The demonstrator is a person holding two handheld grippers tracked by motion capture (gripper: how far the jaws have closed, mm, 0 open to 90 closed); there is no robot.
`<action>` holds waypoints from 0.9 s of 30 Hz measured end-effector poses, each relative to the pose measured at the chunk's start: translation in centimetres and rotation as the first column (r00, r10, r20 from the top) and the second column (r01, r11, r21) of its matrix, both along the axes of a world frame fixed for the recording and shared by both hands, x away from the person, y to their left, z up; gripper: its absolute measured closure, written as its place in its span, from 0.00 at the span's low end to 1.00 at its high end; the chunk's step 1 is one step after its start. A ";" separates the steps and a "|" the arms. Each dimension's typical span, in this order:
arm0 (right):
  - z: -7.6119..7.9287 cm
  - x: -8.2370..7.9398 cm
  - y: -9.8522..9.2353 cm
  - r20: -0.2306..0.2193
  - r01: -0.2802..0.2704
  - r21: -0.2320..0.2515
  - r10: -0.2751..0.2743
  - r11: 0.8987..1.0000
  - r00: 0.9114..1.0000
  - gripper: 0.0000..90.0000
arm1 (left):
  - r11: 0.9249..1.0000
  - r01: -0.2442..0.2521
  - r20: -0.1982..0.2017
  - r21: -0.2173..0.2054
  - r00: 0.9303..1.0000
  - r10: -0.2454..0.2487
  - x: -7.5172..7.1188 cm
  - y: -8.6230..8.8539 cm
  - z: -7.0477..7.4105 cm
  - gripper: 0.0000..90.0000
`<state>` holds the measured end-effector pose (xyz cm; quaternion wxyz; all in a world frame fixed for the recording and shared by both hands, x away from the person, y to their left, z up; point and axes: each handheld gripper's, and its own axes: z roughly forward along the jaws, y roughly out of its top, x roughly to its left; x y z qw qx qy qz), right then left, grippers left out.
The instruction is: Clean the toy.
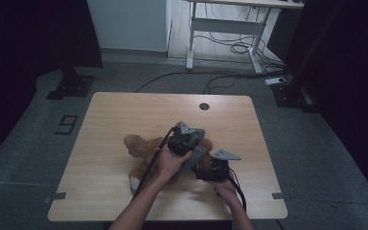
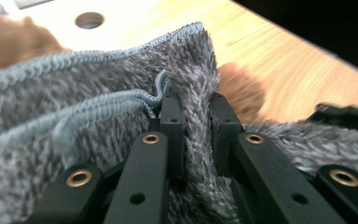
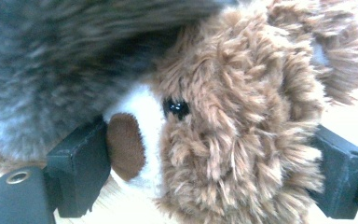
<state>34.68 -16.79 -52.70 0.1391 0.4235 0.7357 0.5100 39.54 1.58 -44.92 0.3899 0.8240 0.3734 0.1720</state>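
Observation:
A brown plush toy (image 1: 136, 143) lies near the middle of the wooden table (image 1: 124, 110). A grey fuzzy cloth (image 2: 74, 93) hangs over part of it. My left gripper (image 2: 196, 114) is shut on a raised fold of this cloth; from above, the left gripper (image 1: 188, 139) sits over the toy. In the right gripper view the toy's head (image 3: 233, 116), with a black eye and brown nose, fills the gap between the wide jaws of my right gripper (image 3: 214, 172). One pad (image 3: 81, 163) touches the snout, the other presses into the fur. The grey cloth (image 3: 51, 60) covers the head's top.
A round cable hole (image 1: 204, 106) sits near the table's far edge. The person's forearms come in from the near edge, and a black cable trails from each gripper. Beyond the table stand a white desk frame (image 1: 230, 28), floor cables and dark stands.

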 end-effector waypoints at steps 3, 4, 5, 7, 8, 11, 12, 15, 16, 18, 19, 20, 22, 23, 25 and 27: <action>0.0 0.0 -0.1 -0.006 0.001 0.005 -0.001 1.000 1.000 0.15 | 0.999 -0.032 -0.023 0.011 0.999 0.032 0.1 2.5 -0.2 0.88; 0.0 0.0 0.0 -0.003 -0.002 0.003 0.002 1.000 1.000 0.15 | 0.999 -0.040 -0.037 -0.025 0.999 0.039 0.0 3.6 -0.2 0.88; 0.0 0.0 0.0 -0.003 -0.002 0.003 0.002 1.000 1.000 0.15 | 0.998 -0.050 -0.044 -0.042 0.998 0.048 -0.2 4.6 -0.1 0.88; 0.0 0.0 0.0 -0.003 0.002 0.003 -0.002 1.000 1.000 0.15 | 0.998 -0.067 -0.028 -0.021 0.997 0.066 -0.7 6.1 0.5 0.88; 0.0 0.0 0.0 -0.007 0.005 0.006 -0.005 1.000 1.000 0.15 | 0.997 -0.078 -0.018 -0.005 0.997 0.078 -1.0 6.9 0.9 0.88; 0.0 0.0 0.0 -0.016 0.009 0.011 -0.009 1.000 1.000 0.15 | 0.992 -0.129 -0.005 0.017 0.992 0.129 -1.3 9.6 1.5 0.88; 0.0 0.0 0.0 -0.018 0.010 0.012 -0.010 1.000 1.000 0.15 | 0.988 -0.151 -0.008 0.015 0.988 0.151 -1.3 10.5 1.4 0.88; 0.1 0.0 0.0 -0.016 0.010 0.011 -0.010 1.000 1.000 0.15 | 0.980 -0.197 -0.046 -0.010 0.979 0.197 -1.0 12.8 0.6 0.88; 0.1 0.0 0.0 -0.016 0.010 0.010 -0.009 1.000 1.000 0.15 | 0.978 -0.207 -0.048 -0.010 0.977 0.207 -1.0 13.2 0.4 0.88; 0.1 0.0 0.1 -0.015 0.008 0.007 -0.008 1.000 1.000 0.15 | 0.977 -0.215 -0.043 -0.011 0.976 0.214 -1.1 13.5 0.2 0.88; 0.1 0.0 0.1 -0.015 0.009 0.008 -0.008 1.000 1.000 0.15 | 0.976 -0.216 -0.039 -0.011 0.976 0.216 -1.1 13.4 0.3 0.88; 0.1 0.0 0.1 -0.015 0.008 0.009 -0.008 1.000 1.000 0.15 | 0.977 -0.212 -0.034 -0.003 0.977 0.212 -1.1 13.1 0.4 0.88; 0.1 0.1 0.0 -0.019 0.008 0.011 -0.008 1.000 1.000 0.15 | 0.979 -0.202 -0.024 0.008 0.979 0.202 -1.1 12.3 0.7 0.88; 0.1 0.1 0.0 -0.019 0.008 0.012 -0.008 1.000 1.000 0.15 | 0.982 -0.191 -0.019 0.013 0.981 0.191 -1.1 11.8 0.8 0.88; 0.1 0.0 0.0 -0.022 0.008 0.012 -0.008 1.000 1.000 0.15 | 0.986 -0.164 -0.010 0.014 0.986 0.164 -1.2 10.6 1.1 0.88; 0.1 0.0 0.0 -0.024 0.007 0.013 -0.007 1.000 1.000 0.15 | 0.989 -0.145 -0.006 0.013 0.989 0.145 -1.3 9.6 1.2 0.88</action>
